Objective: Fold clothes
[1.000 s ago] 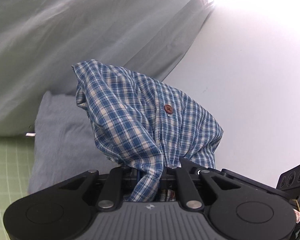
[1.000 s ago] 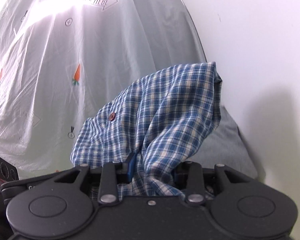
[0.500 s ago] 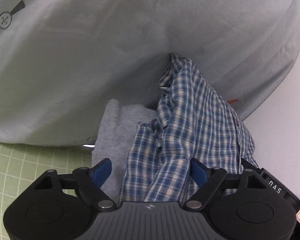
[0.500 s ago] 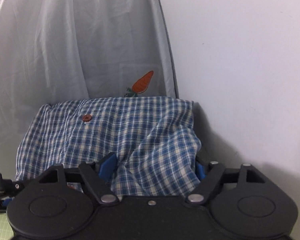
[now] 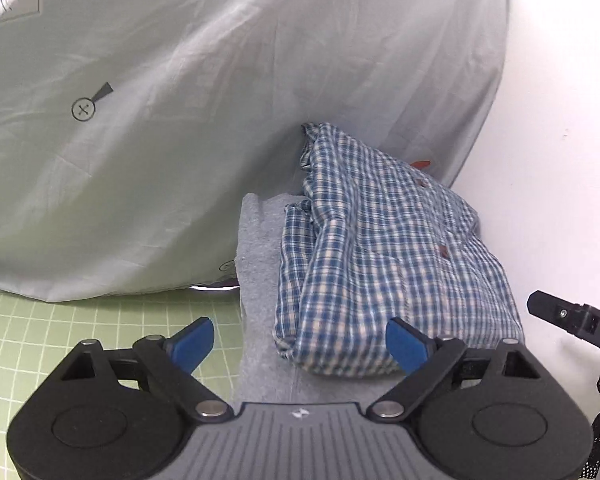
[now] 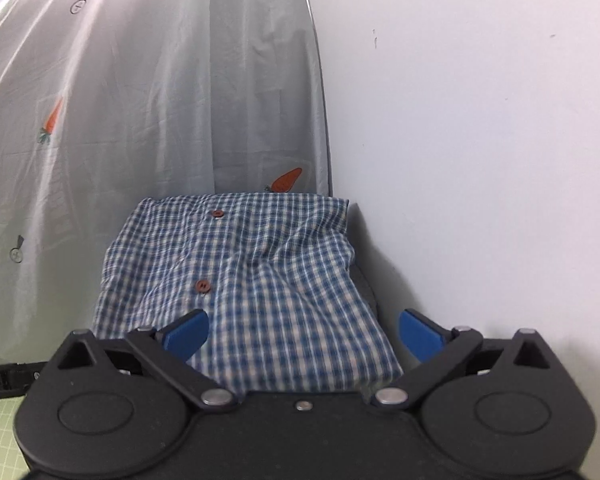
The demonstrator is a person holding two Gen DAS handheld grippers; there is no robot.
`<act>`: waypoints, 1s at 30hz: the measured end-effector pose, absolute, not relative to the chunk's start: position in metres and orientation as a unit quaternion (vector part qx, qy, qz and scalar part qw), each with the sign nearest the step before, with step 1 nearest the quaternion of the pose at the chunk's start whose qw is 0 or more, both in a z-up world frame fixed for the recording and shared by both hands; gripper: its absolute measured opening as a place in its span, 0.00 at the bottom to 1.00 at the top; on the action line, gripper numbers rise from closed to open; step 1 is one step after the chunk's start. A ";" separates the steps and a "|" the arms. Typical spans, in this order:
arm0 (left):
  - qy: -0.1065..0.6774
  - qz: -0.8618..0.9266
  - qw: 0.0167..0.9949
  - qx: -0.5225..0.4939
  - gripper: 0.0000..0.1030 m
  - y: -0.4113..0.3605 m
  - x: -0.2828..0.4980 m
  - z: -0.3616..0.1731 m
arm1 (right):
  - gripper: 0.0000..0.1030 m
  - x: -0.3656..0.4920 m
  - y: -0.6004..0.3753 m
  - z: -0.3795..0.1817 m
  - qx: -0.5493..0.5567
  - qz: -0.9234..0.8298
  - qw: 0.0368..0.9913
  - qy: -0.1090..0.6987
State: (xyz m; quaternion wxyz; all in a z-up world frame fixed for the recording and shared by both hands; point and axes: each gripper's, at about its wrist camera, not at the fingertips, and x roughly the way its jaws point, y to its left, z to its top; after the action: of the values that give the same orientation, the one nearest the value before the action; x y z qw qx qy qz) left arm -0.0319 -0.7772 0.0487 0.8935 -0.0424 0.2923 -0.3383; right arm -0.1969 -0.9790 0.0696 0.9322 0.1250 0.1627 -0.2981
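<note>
Both your left gripper (image 5: 300, 340) and right gripper (image 6: 302, 334) were opening, empty, the folded checked shirt (image 5: 384, 264) stacked on the grey garment (image 5: 260, 264).

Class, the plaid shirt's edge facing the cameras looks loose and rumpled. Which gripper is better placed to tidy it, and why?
Probably the left gripper: its opening jaws frame the plaid shirt's rumpled near corner on the grey garment. The right gripper, also opening, sits over flatter cloth.

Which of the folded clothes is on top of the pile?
The blue checked shirt with brown buttons. It lies on top; the plain grey garment sticks out underneath it.
</note>
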 end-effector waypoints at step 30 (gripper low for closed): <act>0.337 -0.373 0.863 0.053 0.99 -0.704 -0.236 0.013 | 1.00 -0.369 -0.856 0.005 0.169 -0.287 0.900 0.281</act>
State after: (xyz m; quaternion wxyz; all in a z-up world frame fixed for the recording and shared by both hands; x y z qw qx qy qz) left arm -0.2357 -0.7036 0.0125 0.8630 0.0529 0.3369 -0.3726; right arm -0.3688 -0.8555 0.0049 0.9004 0.1685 0.2806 -0.2867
